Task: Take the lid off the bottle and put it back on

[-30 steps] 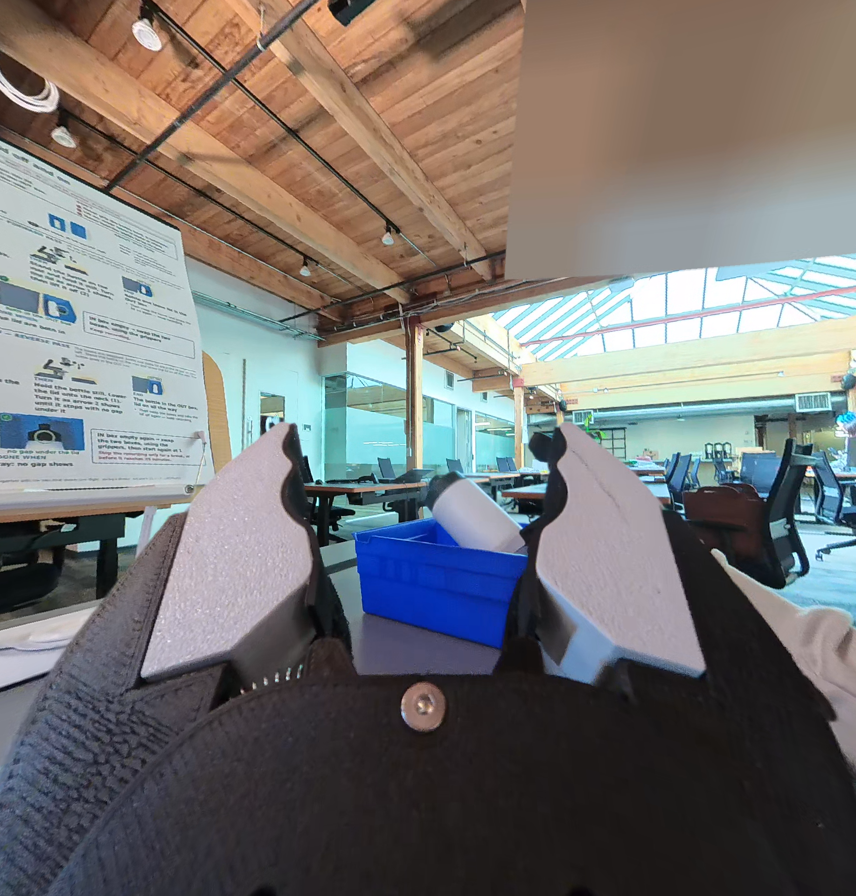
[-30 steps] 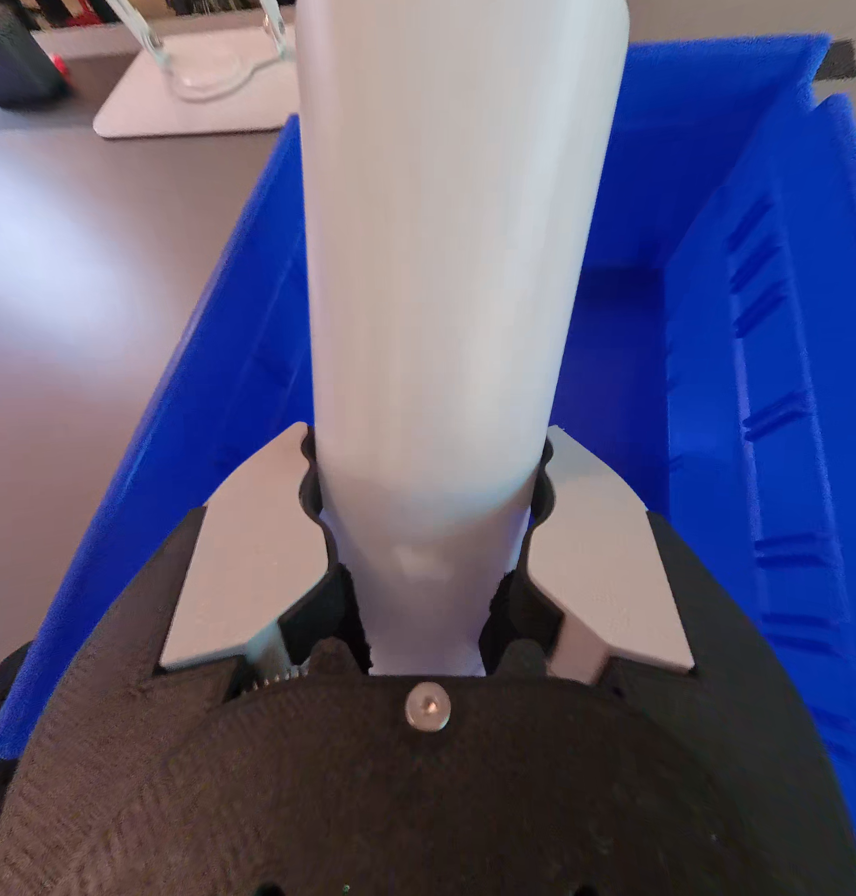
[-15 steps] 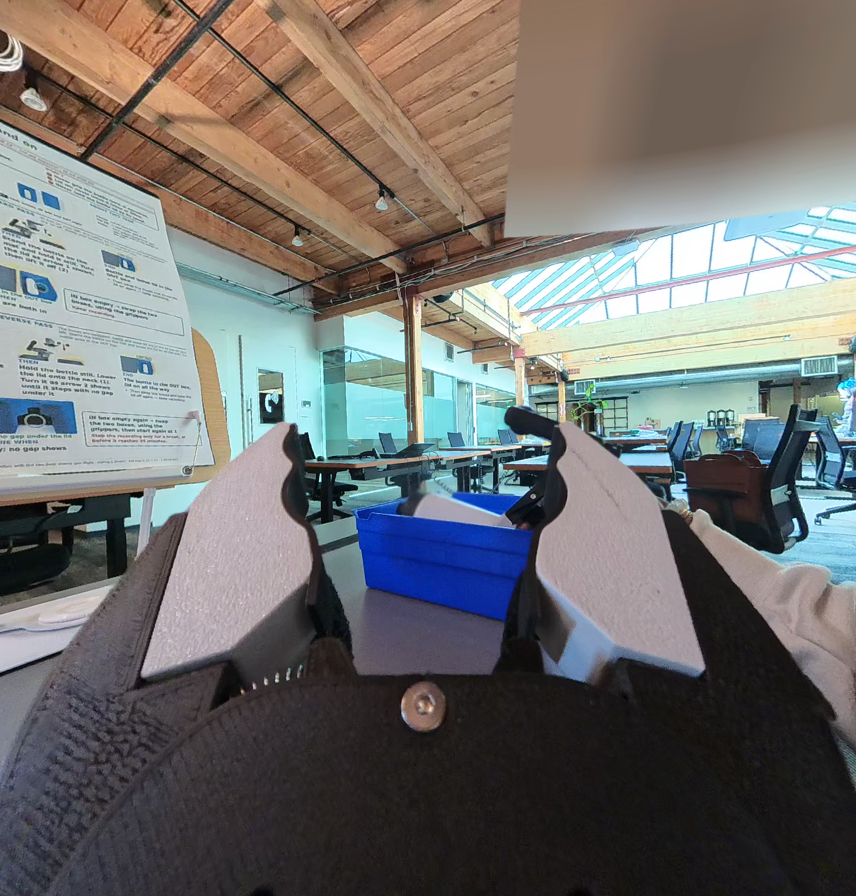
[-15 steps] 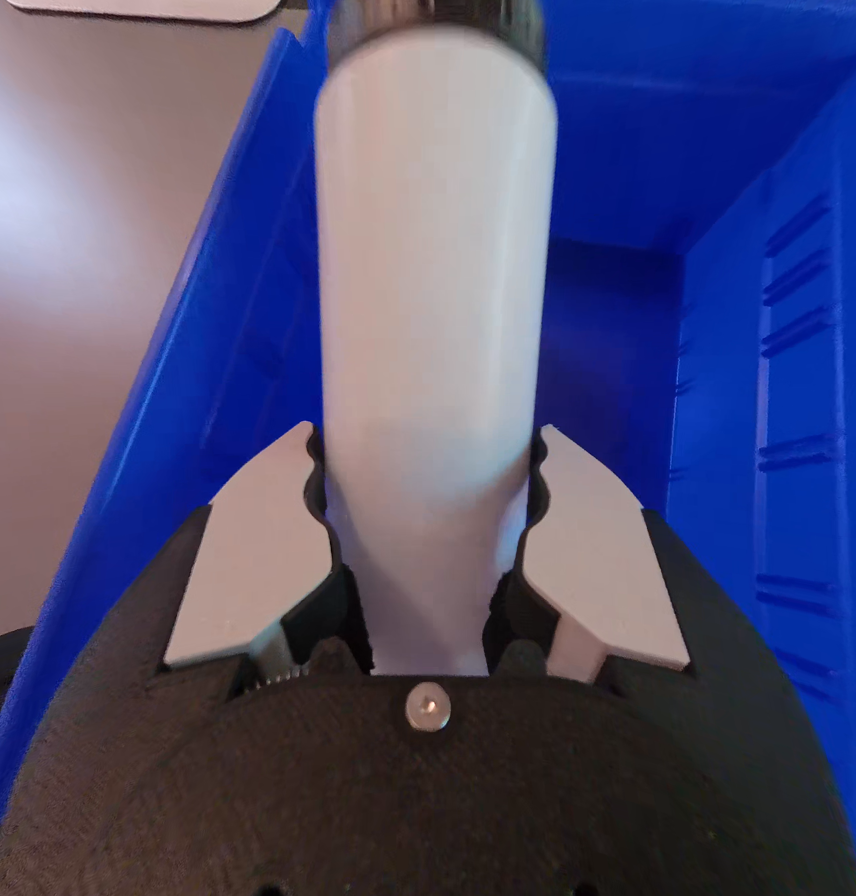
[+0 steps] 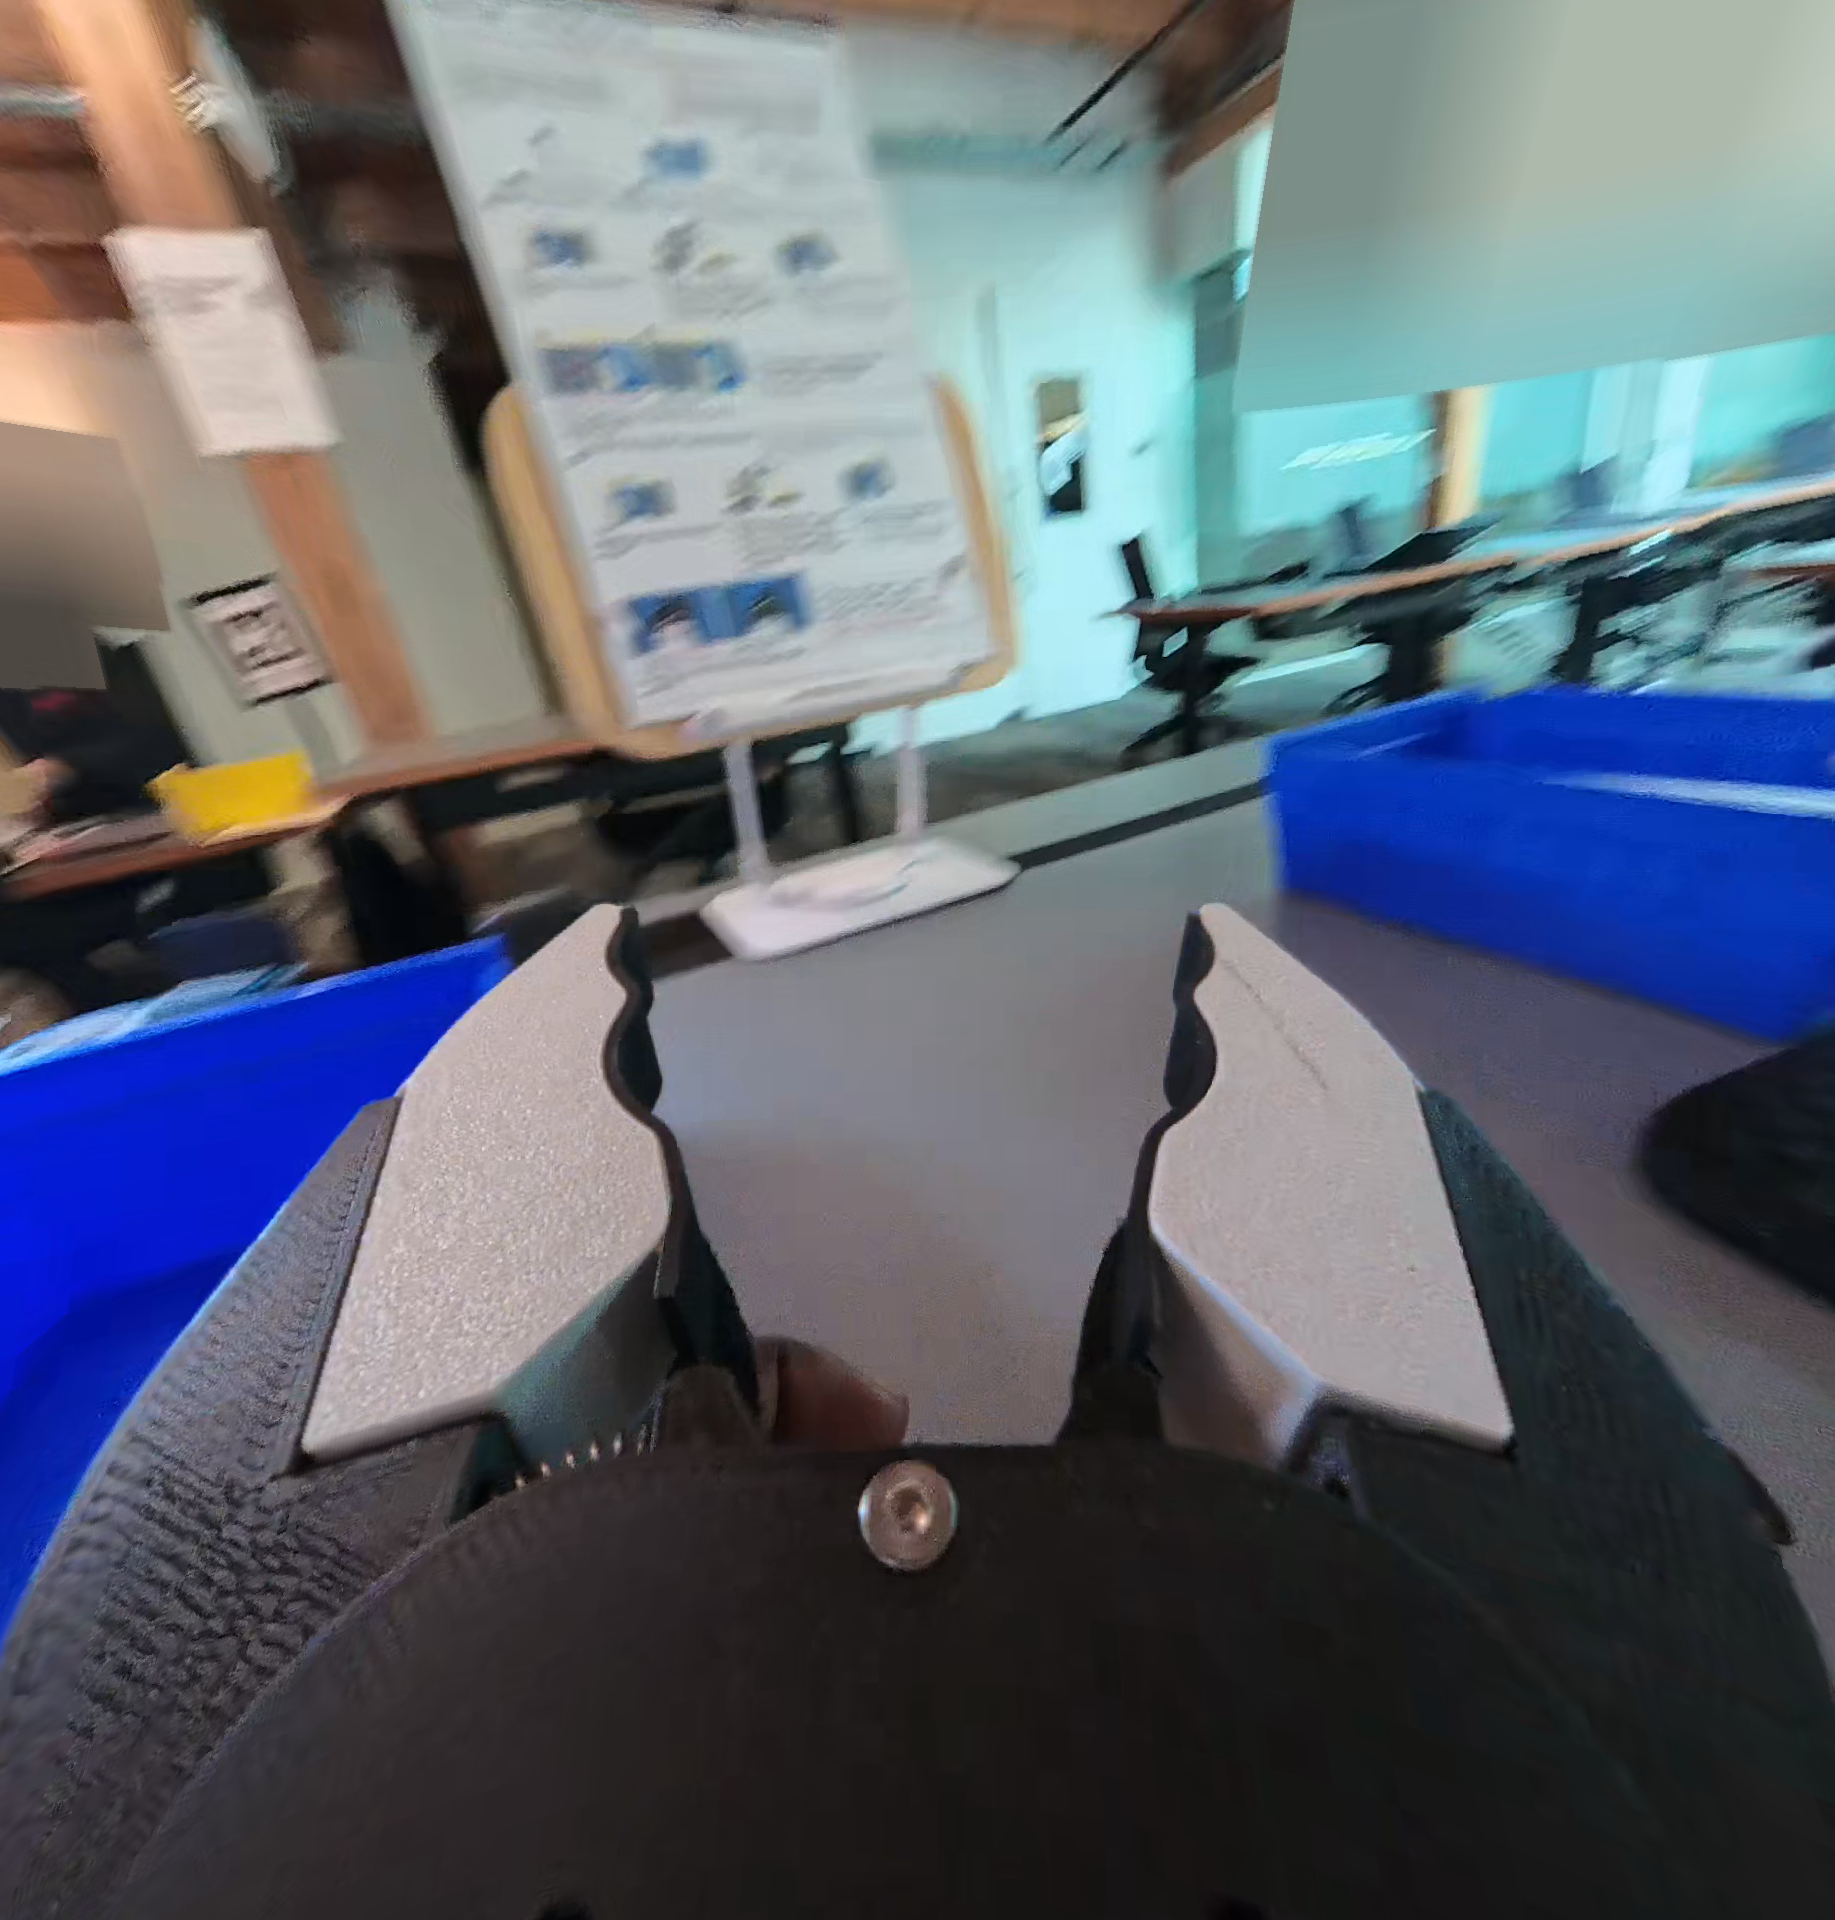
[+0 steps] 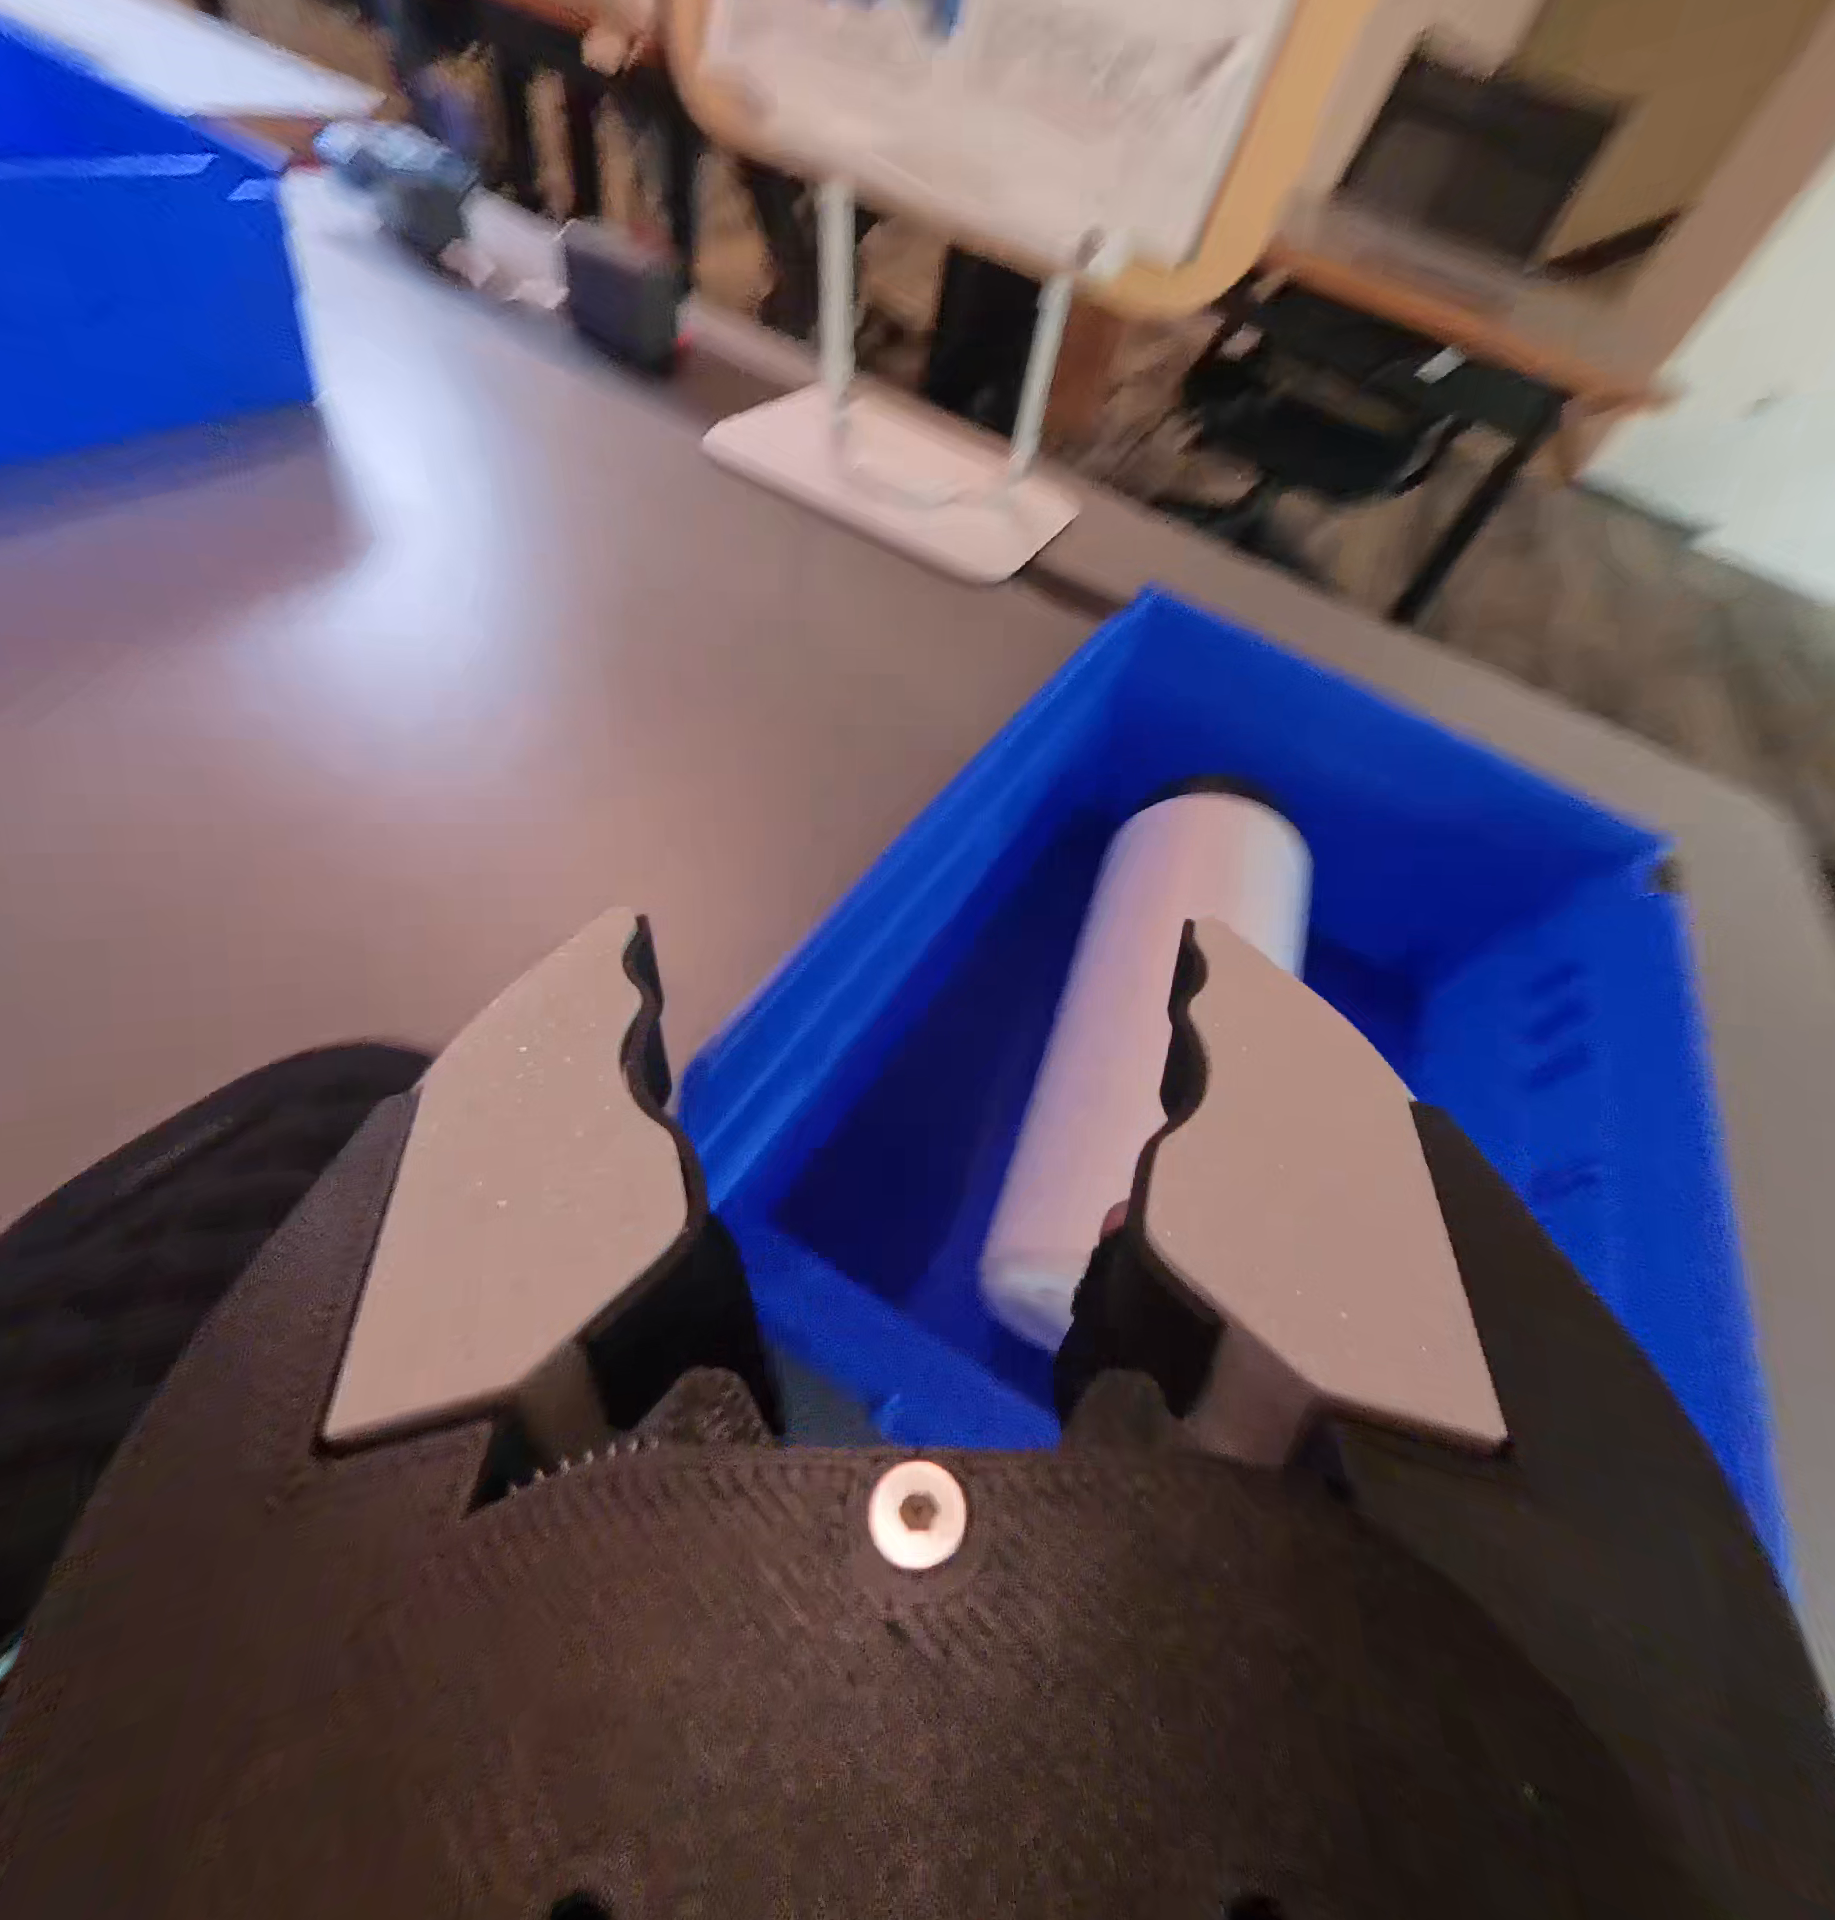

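Note:
A white bottle lies on its side inside a blue bin, its dark lid end at the far side. My right gripper is open and empty, held above and just in front of the bin's near end. My left gripper is open and empty above the grey table. The same blue bin shows to the right in the left wrist view, the bottle hidden there. The black body of the right gripper shows at that view's right edge.
A second blue bin stands at the left, also in the right wrist view. A poster board on a white stand stands at the table's far edge. Desks and chairs lie beyond. A small dark object sits on the far table.
My right gripper has let go of the bottle, which now lies in the bin, and has pulled back and up. My left gripper has swung left and tilted down toward the table.

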`<state>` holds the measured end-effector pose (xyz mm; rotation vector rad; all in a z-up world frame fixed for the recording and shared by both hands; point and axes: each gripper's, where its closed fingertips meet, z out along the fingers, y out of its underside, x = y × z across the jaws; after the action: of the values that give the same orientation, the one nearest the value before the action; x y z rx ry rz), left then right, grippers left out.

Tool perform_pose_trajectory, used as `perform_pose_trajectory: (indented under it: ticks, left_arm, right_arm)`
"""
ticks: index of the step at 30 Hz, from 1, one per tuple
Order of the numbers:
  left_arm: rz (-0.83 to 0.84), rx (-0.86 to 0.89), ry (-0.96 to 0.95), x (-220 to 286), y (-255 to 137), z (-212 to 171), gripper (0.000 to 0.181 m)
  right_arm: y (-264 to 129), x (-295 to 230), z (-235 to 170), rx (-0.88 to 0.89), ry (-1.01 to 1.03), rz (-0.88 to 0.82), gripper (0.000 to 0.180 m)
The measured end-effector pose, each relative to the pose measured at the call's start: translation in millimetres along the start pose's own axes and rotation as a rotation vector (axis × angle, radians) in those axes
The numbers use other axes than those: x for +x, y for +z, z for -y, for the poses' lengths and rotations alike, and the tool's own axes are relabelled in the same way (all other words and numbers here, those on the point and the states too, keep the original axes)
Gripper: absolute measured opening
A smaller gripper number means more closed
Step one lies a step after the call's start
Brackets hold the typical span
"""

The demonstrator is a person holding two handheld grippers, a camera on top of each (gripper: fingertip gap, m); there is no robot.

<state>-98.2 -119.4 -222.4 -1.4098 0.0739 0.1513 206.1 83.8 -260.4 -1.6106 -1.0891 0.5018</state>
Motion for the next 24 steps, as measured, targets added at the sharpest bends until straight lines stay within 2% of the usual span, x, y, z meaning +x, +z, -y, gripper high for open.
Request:
perform_pose_trajectory:
  ticks: [4, 7, 9, 10, 12, 16, 24]
  left_arm:
    - [0.217, -0.232, 0.044, -70, -41, -32, 0.095]
    - [0.214, -0.410, -0.004, -85, -51, -70, 0.092]
    - [0.185, -0.446, -0.046, -81, -48, -87, 0.077]
    - [0.188, -0.456, -0.035, -80, -45, -93, 0.066]
    - [0.215, -0.488, 0.045, -84, -41, -104, 0.043]
    - [0.336, -0.505, 0.176, -97, -38, -109, 0.009]
    - [0.377, -0.482, 0.205, -101, -40, -108, 0.006]
  right_arm:
    - [14, -22, -17, -0.170, 0.117, 0.112, 0.091]
    - [27, -26, -40, -0.301, 0.127, 0.092, 0.085]
    - [34, -32, -47, -0.344, 0.093, 0.093, 0.067]
    - [37, -38, -47, -0.347, 0.076, 0.118, 0.051]
    - [44, -36, -46, -0.349, 0.031, 0.071, 0.032]
    - [53, -42, -42, -0.365, -0.042, 0.030, 0.030]
    - [81, -86, -20, -0.311, -0.059, 0.085, 0.031]
